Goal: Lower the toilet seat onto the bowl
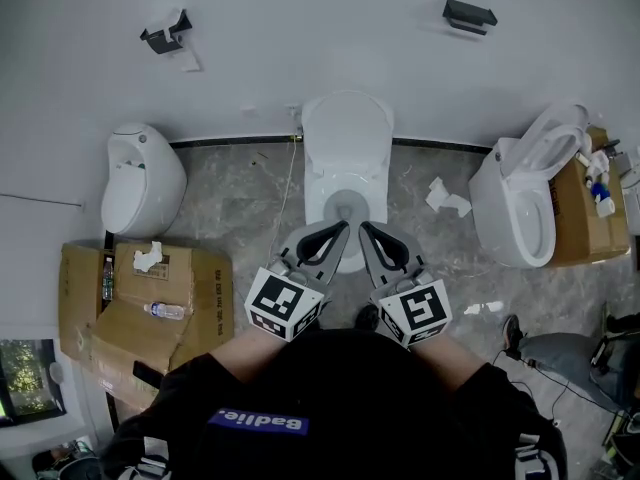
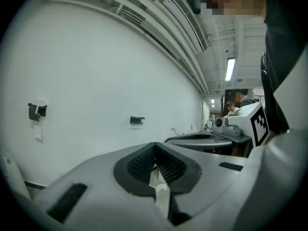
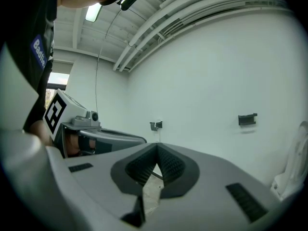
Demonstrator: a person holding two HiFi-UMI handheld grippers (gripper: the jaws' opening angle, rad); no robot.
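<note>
At the centre of the head view, a white toilet seat (image 1: 347,128) is seen raised upright against the wall, above the open bowl (image 1: 318,206). Just below the bowl, the left gripper (image 1: 341,229) and the right gripper (image 1: 366,229) are held with jaws closed tight, nothing between them. A grey marbled floor (image 1: 240,198) is met by a white wall (image 1: 300,28). A second toilet (image 1: 520,203) is seen at the right and cardboard boxes (image 1: 150,313) at the lower left.
</note>
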